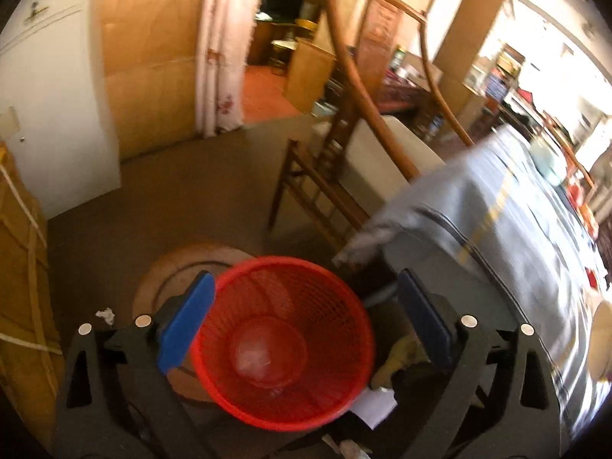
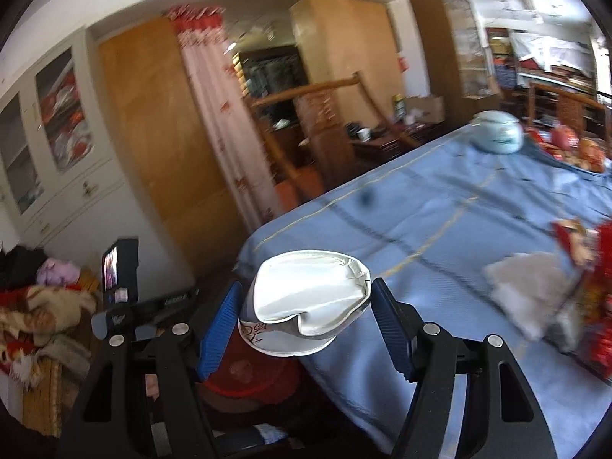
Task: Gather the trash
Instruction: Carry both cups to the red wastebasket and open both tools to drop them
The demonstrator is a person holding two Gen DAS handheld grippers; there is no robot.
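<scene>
Above the red bin (image 1: 283, 340) our left gripper (image 1: 306, 329) hung with fingers wide apart, empty; our right gripper (image 2: 306, 329) clamped a crushed paper bowl (image 2: 306, 302).

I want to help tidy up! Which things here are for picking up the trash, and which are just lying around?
For the trash job:
- red bin on the floor, something clear inside
- squashed paper cup, held in the right claw
- left claw, open over the bin
- crumpled paper on the floor

Just lying around:
- wooden chair
- blue tablecloth
- pale round jar
- blankets
</scene>
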